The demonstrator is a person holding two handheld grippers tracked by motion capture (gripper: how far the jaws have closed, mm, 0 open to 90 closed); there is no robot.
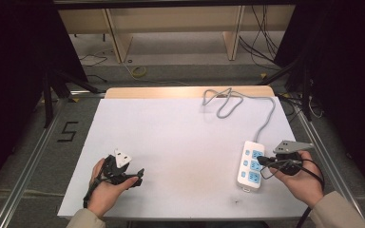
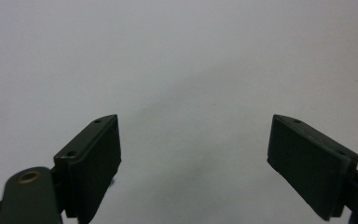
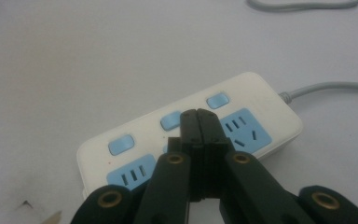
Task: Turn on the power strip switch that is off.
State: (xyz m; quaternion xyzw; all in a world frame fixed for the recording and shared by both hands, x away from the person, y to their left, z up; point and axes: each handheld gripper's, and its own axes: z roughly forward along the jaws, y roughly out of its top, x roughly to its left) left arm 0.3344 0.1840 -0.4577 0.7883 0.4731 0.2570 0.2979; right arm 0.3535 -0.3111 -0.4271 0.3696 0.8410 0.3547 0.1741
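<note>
While your left tool (image 1: 135,178) gapes empty, your right tool (image 1: 262,161) is pressed together. One glossy white power strip (image 1: 251,166), three blue sockets, three switches, lies at four o'clock on the matte surface (image 1: 171,142).

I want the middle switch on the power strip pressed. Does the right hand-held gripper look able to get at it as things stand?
Probably yes. The right hand-held gripper is shut and its tips hover just by the middle blue switch of the power strip, with nothing between them. The left hand-held gripper is open, far across the table.

White-topped table (image 1: 171,137), grey floor (image 1: 180,52) strewn with cables (image 1: 261,42), wooden shelving (image 1: 171,21), dark surroundings
</note>
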